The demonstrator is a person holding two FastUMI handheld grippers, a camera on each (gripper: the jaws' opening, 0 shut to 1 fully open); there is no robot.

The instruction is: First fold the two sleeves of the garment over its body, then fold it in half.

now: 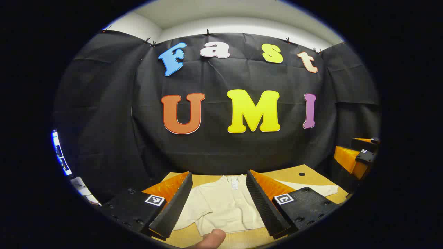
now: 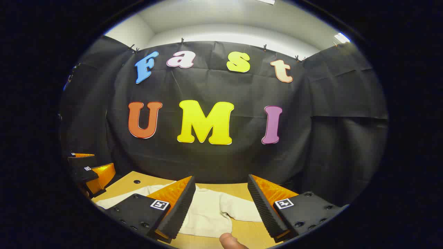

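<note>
From my feed, the booth is closed in by black cloth (image 1: 221,145) hanging in creased panels, clipped along its top edge with small clips (image 1: 207,33). Above it I see a plain white wall (image 1: 242,26) running into a pale ceiling (image 2: 221,17), with a bright light fixture (image 2: 342,37) near the upper right in the right gripper view. A light wooden surface (image 1: 304,171) meets the cloth at its far edge, and a small dark hole (image 1: 301,174) sits near its far right corner. At far left, a lit screen (image 1: 59,152) glows.
</note>
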